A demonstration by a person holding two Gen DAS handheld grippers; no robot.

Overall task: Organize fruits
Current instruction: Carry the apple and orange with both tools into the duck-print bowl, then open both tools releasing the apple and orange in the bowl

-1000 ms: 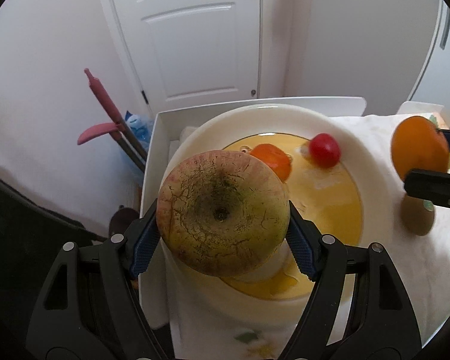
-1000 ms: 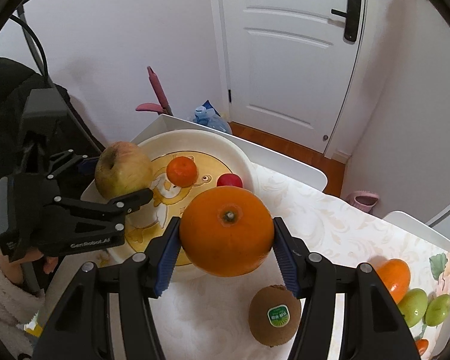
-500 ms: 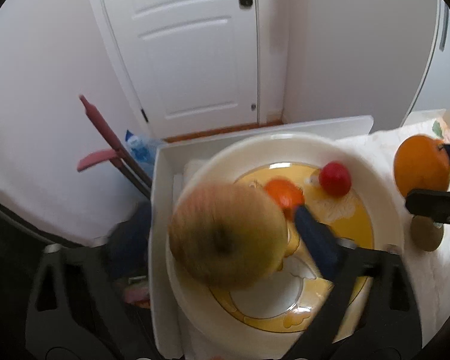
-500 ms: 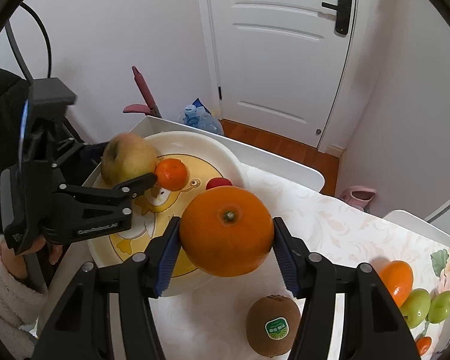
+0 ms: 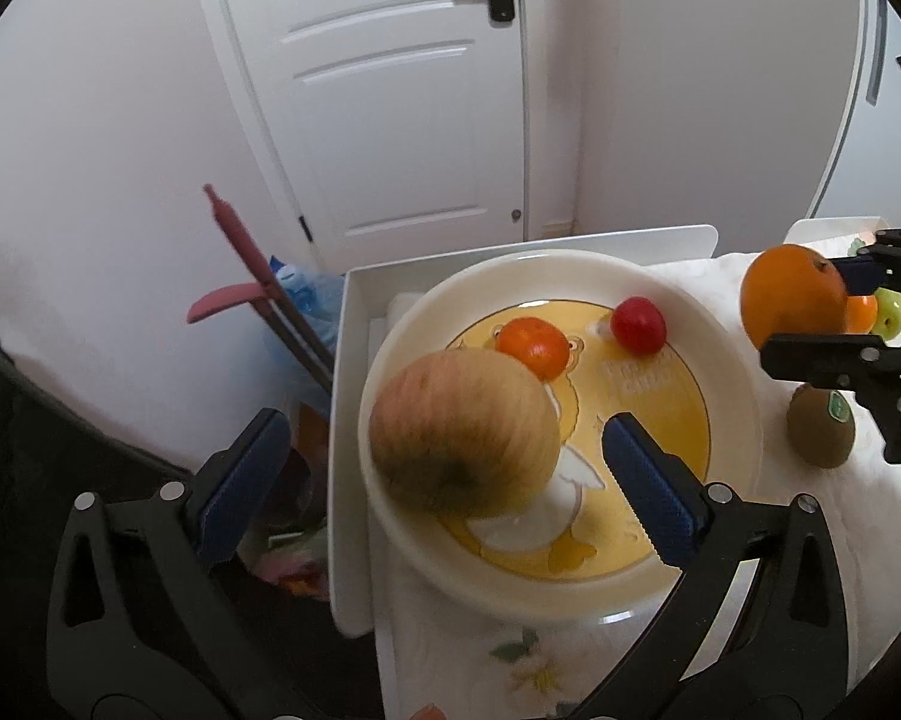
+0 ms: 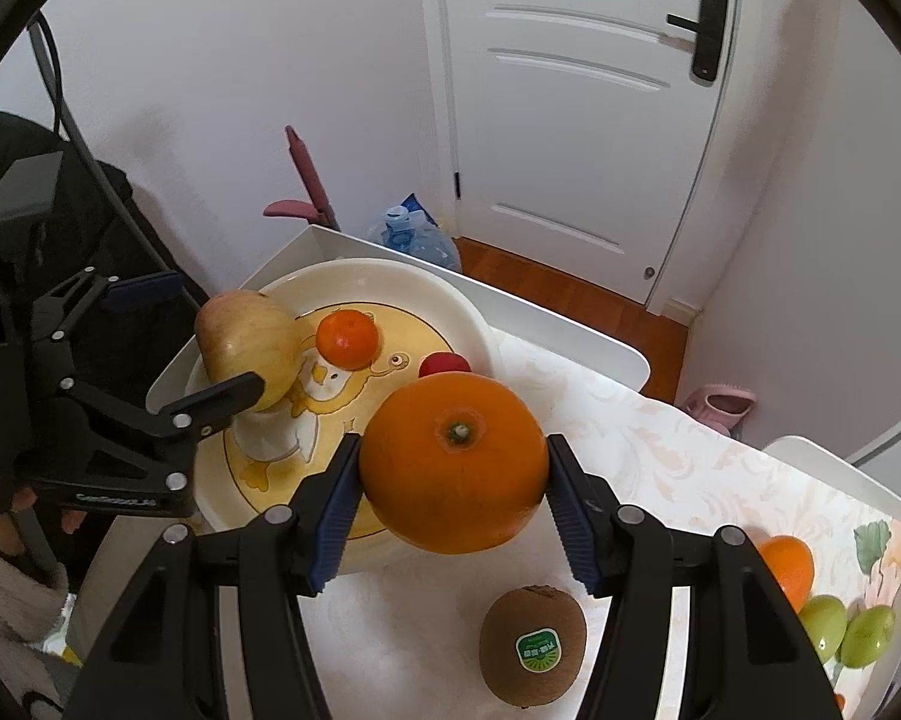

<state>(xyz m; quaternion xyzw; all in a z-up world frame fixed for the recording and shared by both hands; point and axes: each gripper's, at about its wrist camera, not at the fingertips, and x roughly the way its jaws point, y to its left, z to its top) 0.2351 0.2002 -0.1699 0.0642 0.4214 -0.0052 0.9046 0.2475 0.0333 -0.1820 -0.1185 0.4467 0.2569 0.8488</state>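
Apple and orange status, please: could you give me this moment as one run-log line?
left gripper: open, apple lying in plate | right gripper: shut on orange, above table | kiwi: on table, untouched

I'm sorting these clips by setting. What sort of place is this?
Probably a room in a home: a white panelled door over wood flooring, a cloth-covered table bearing a duck-print plate of fruit, and a pink slipper on the floor.

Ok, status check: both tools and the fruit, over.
Left tool open, apple released on plate. Right tool shut on orange, above table. Tangerine and tomato already plated; kiwi on table.
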